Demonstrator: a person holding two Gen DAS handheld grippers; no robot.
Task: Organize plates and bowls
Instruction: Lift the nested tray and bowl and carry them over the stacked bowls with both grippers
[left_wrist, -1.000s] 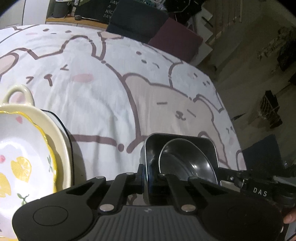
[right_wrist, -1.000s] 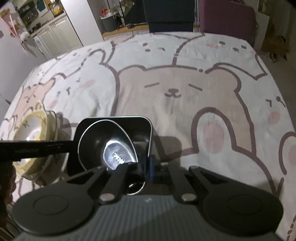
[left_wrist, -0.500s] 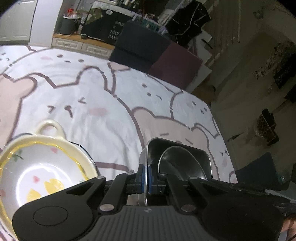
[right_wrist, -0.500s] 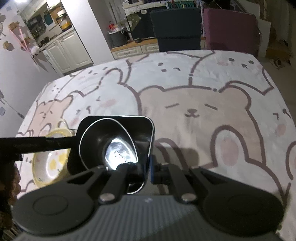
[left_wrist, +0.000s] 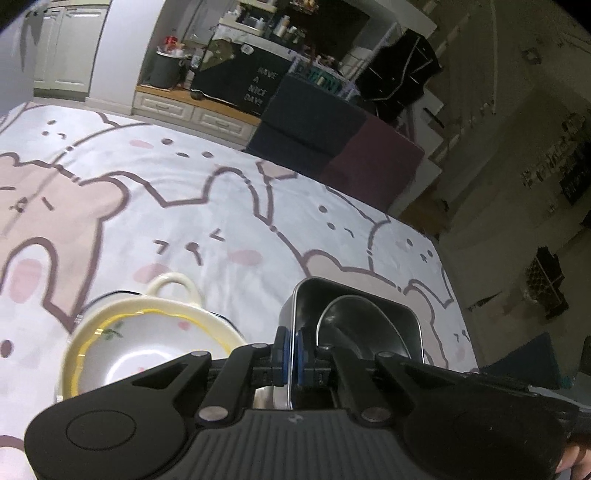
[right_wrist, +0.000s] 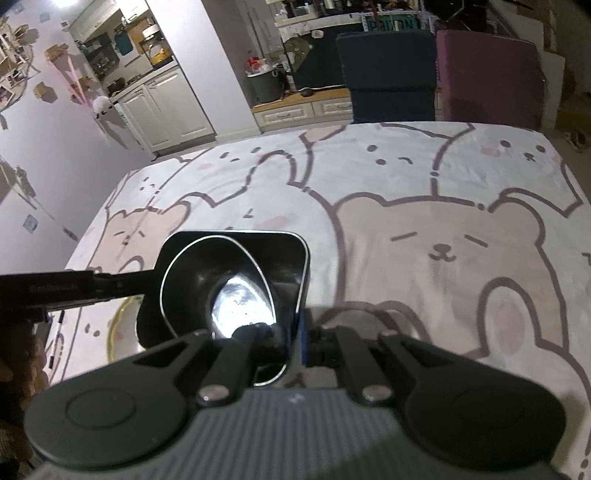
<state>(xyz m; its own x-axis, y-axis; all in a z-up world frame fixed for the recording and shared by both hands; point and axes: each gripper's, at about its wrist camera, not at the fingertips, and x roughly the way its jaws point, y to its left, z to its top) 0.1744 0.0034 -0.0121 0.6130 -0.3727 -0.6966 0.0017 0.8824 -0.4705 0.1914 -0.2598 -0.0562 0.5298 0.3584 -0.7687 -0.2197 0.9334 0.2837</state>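
Observation:
A square steel tray (left_wrist: 388, 314) with a round steel bowl (left_wrist: 362, 325) inside it is held in the air above the table. My left gripper (left_wrist: 291, 350) is shut on the tray's left rim. My right gripper (right_wrist: 295, 332) is shut on its right rim (right_wrist: 301, 280); the bowl (right_wrist: 221, 288) shows bright inside. Below left, a cream bowl with a yellow rim and lemon print (left_wrist: 147, 350) sits in a handled cream dish (left_wrist: 173, 286). A sliver of it shows in the right wrist view (right_wrist: 118, 325).
The table carries a white cloth with bear drawings (right_wrist: 424, 229). A dark blue chair (right_wrist: 388, 74) and a maroon chair (right_wrist: 487, 77) stand at its far edge. The table's right edge (left_wrist: 443, 266) drops to the floor.
Both grippers have lifted the tray with the bowl higher above the table. The cream bowl stack now sits lower and further below the tray.

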